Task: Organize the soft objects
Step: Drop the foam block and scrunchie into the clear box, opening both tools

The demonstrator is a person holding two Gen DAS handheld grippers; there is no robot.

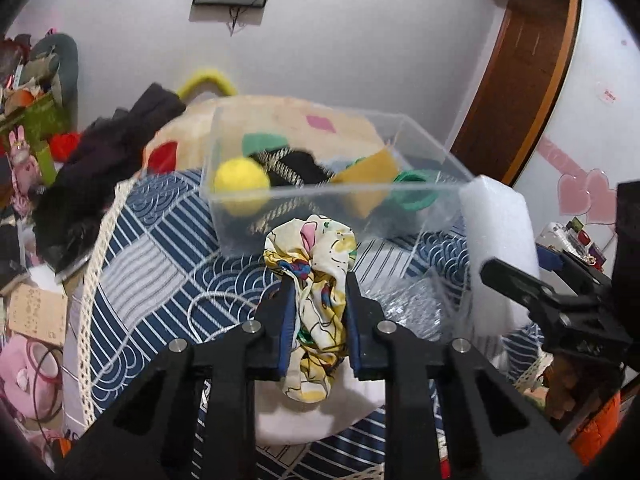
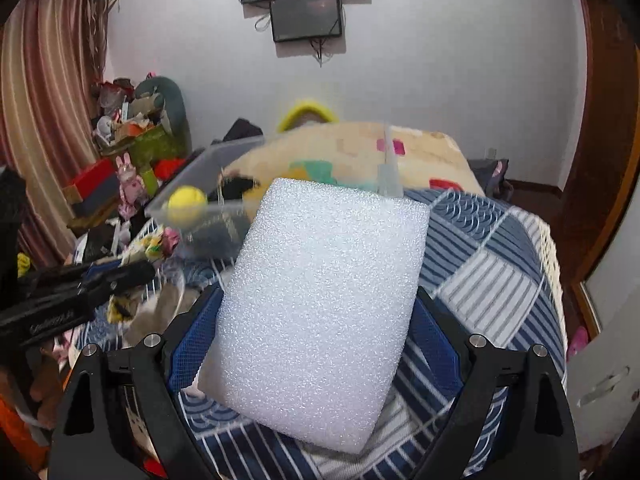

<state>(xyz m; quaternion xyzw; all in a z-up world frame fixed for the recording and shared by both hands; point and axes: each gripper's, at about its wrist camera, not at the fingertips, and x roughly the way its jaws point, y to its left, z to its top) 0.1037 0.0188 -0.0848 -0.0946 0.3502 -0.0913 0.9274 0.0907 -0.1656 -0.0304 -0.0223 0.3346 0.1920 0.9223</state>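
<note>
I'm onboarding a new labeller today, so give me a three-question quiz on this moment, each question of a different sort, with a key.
1. True or false: the left gripper is shut on the printed cloth.
2. What does the right gripper hold?
A. a yellow ball
B. the white foam block
C. a green ring
3. Fill in: the yellow ball lies inside the clear plastic ____.

Key: 1 true; 2 B; 3 box.
</note>
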